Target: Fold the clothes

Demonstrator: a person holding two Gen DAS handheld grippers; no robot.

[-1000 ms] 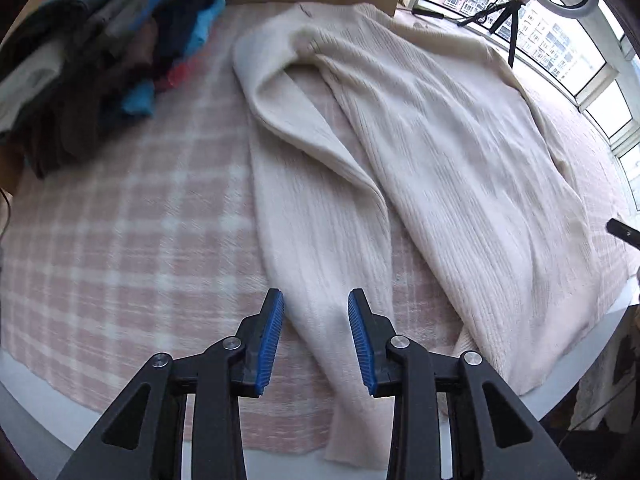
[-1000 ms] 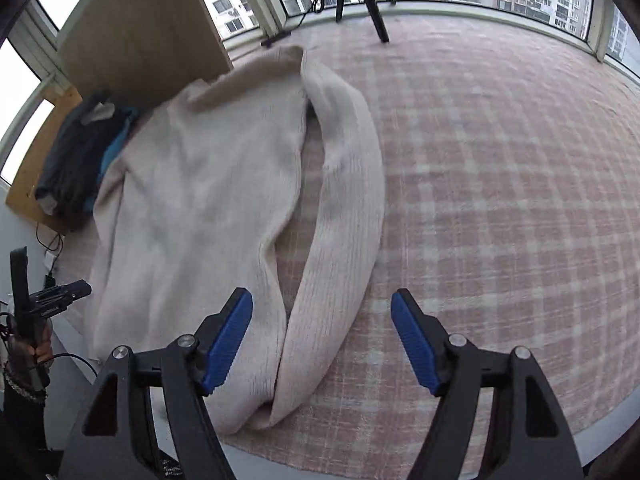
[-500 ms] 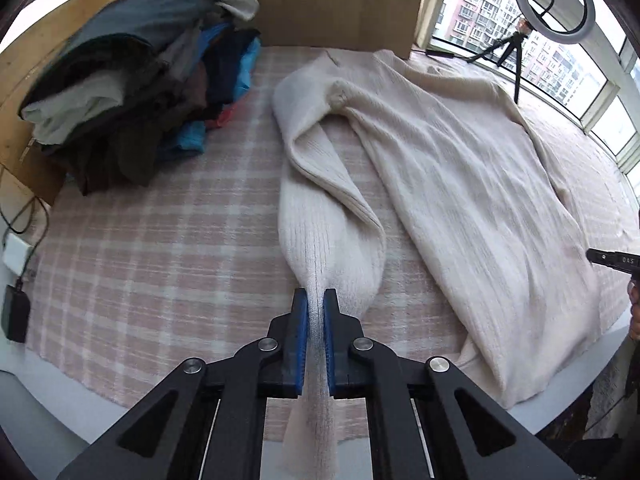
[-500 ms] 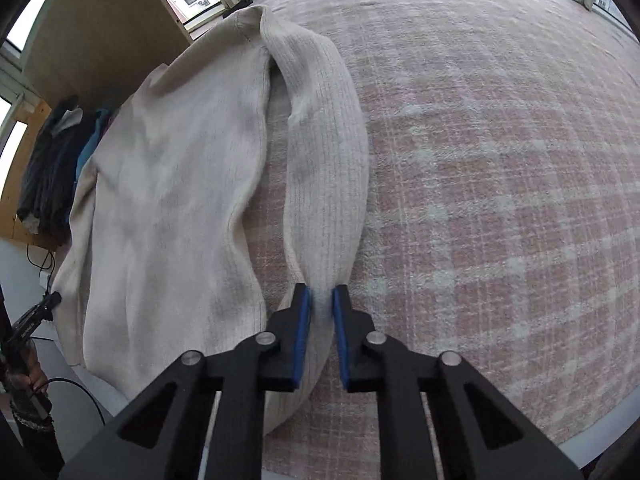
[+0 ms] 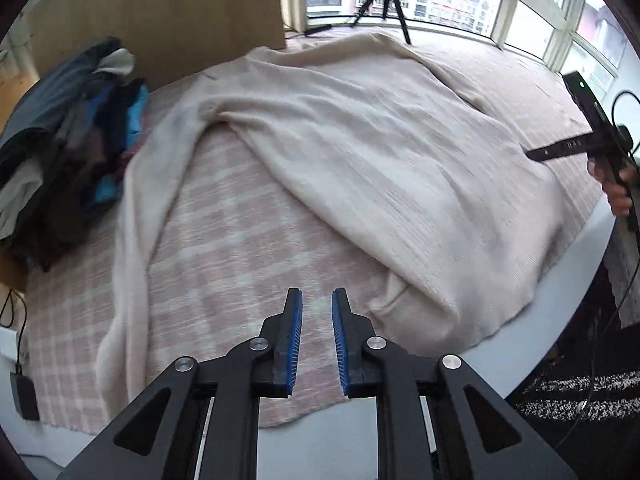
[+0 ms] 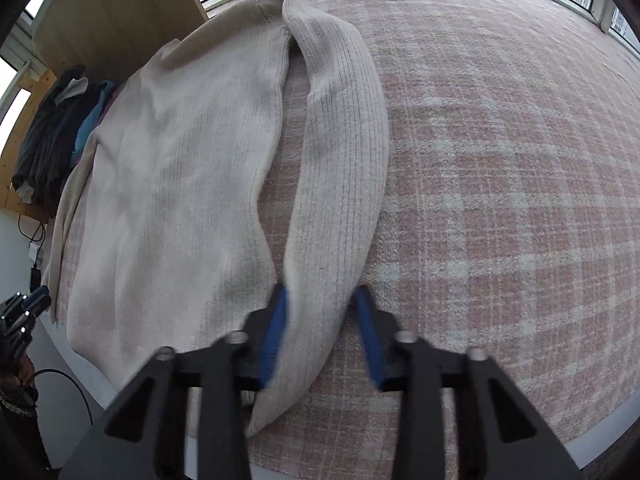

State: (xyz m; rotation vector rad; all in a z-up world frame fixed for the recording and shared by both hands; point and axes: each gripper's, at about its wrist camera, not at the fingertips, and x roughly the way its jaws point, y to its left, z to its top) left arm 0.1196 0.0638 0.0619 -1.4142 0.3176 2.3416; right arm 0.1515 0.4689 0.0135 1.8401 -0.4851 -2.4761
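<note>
A cream knit sweater [image 5: 380, 152] lies spread on the pink plaid cloth; it also shows in the right wrist view [image 6: 172, 184]. Its left sleeve [image 5: 136, 216] runs down the left side toward the table's front edge. My left gripper [image 5: 317, 304] is open and empty, over bare cloth between that sleeve and the sweater's body. The right sleeve [image 6: 344, 152] lies alongside the body. My right gripper [image 6: 322, 300] is open, with its blue pads on either side of the sleeve's lower end.
A pile of dark and blue clothes [image 5: 68, 136] sits at the back left by a wooden panel [image 5: 160, 12]. A tripod [image 5: 384, 0] stands at the windows. The white table edge [image 5: 560, 280] curves at the front right. The other gripper [image 5: 592, 144] shows at the right.
Both grippers were shut on the sleeves half a second ago and have opened. The left gripper has moved right, off its sleeve. The right gripper still straddles its sleeve.
</note>
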